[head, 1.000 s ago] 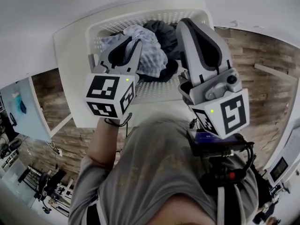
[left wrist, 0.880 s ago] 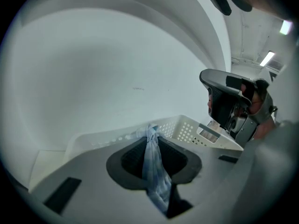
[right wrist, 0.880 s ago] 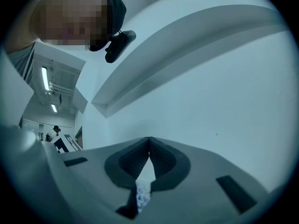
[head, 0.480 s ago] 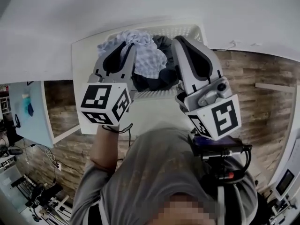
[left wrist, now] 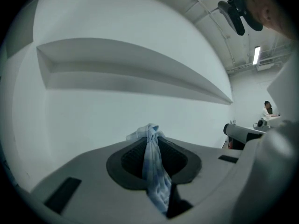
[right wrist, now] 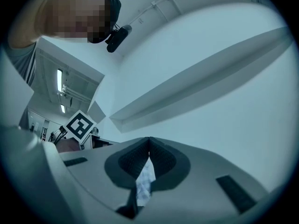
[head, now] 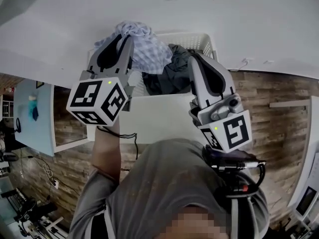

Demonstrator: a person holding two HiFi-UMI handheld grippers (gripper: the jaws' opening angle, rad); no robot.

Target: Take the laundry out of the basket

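A pale blue checked cloth (head: pixel 147 49) hangs bunched above the white laundry basket (head: pixel 199 38). My left gripper (head: pixel 123 36) is raised at the left, shut on this cloth; in the left gripper view the cloth (left wrist: pixel 153 169) is pinched between the pads of that gripper (left wrist: pixel 149 127) and trails toward the camera. My right gripper (head: pixel 191 57) is beside it at the right, over the basket. In the right gripper view the jaws (right wrist: pixel 148 139) meet at the tips with a strip of the checked cloth (right wrist: pixel 145 180) between them. Dark clothes (head: pixel 169 73) lie in the basket.
The basket stands on a white table (head: pixel 154 118) against a white wall (head: pixel 239 14). Wooden floor (head: pixel 284 98) shows at the right. The left gripper's marker cube (right wrist: pixel 79 124) appears in the right gripper view. A person (left wrist: pixel 267 109) sits far off in the room.
Both grippers have risen with the checked cloth, which has come up out of the basket and above its rim. The left gripper rose more than the right.
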